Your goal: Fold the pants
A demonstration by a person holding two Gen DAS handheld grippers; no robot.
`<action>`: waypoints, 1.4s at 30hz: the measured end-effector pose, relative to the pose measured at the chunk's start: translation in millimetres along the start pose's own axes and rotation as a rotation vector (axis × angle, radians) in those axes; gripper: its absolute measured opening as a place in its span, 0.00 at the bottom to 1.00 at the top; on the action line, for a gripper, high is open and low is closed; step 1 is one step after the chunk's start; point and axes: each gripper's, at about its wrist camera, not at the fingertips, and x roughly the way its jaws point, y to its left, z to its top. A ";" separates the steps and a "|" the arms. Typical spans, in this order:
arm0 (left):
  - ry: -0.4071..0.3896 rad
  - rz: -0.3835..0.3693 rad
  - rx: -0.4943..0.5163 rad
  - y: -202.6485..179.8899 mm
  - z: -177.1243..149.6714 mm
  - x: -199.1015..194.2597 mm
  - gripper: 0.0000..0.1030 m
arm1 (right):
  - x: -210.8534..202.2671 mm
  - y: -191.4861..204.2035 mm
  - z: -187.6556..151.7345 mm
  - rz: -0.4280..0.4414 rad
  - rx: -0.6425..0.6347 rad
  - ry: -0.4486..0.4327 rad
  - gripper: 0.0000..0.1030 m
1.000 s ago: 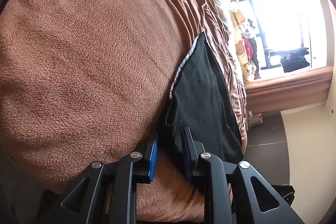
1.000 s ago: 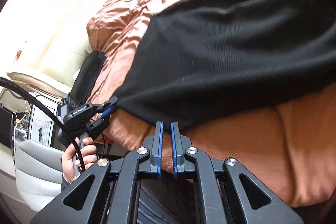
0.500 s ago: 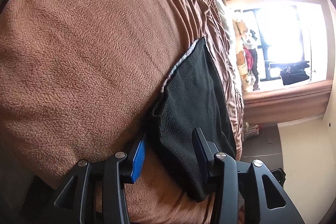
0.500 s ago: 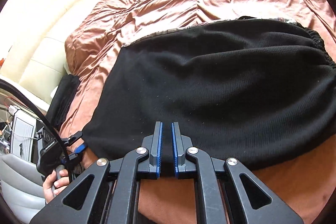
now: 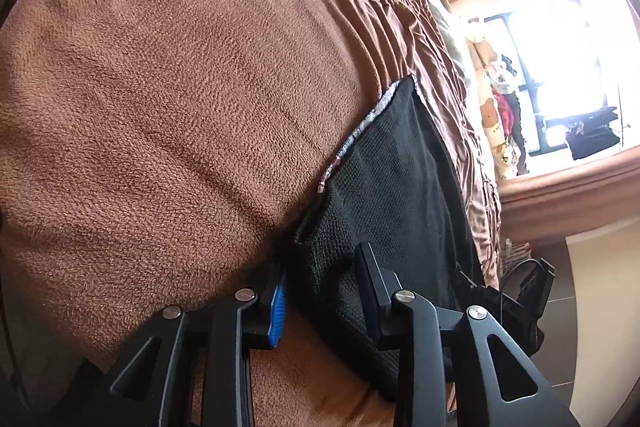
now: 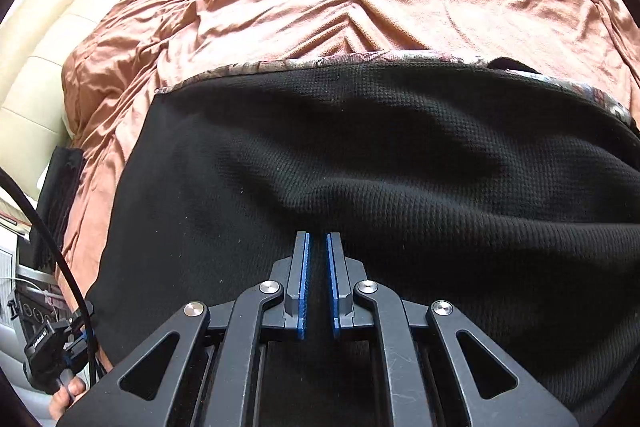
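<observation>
Black waffle-knit pants, edged with a patterned band, lie spread flat on a bed under a rumpled brown fleece blanket. The left tool is spread wide, straddling a corner of the cloth without pinching it. The right tool hovers over the pants, nearly closed, gripping nothing. A bright window and cream padded headboard frame the room.

No readable text, labels or numbers anywhere.
</observation>
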 end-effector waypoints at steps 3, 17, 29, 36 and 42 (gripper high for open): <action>0.002 0.021 -0.011 4.8 2.5 2.3 0.15 | 16.5 0.9 14.7 -0.013 0.009 0.012 0.06; -0.005 0.055 -0.035 3.6 7.4 8.4 0.11 | 65.3 -2.2 74.1 -0.033 0.030 0.014 0.05; -0.008 -0.001 -0.012 5.4 10.0 7.1 0.10 | 78.4 5.2 102.9 -0.055 0.014 0.031 0.06; -0.006 -0.052 -0.004 5.1 12.3 -0.9 0.10 | 35.8 17.0 64.2 0.047 -0.035 0.037 0.06; -0.004 -0.092 0.006 -0.1 12.9 -6.2 0.10 | 3.9 20.9 16.9 0.092 -0.075 0.021 0.34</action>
